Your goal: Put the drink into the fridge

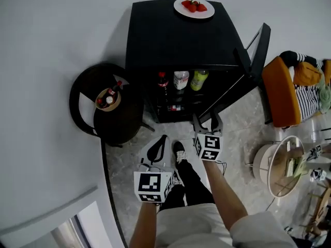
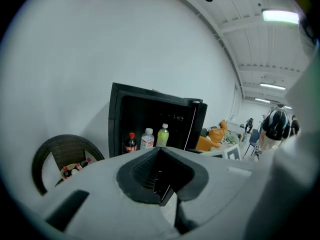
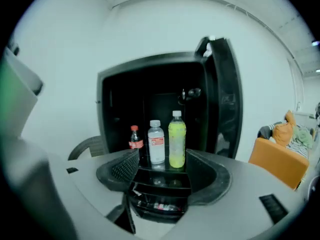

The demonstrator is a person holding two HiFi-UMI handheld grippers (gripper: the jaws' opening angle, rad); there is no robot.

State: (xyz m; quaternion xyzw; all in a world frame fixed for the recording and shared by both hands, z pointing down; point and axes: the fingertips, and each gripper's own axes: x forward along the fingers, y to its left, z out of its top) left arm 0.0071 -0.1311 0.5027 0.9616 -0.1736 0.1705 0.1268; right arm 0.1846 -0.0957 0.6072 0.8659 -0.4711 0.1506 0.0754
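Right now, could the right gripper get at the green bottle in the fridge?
Probably yes: the fridge door stands open, the right gripper has its jaws apart and faces the green bottle, and nothing stands in front of it.

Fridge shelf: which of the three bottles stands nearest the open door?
The yellow-green bottle, the tallest, at the right end beside the door; the clear bottle stands in the middle, the red-capped cola bottle far left.

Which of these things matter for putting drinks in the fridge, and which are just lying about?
For the job: fridge, its open door, cola bottle, water bottle, green drink bottle inside.
Just lying about: plate of strawberries on top, wicker chair, basket of small bottles, orange sofa, round side table.
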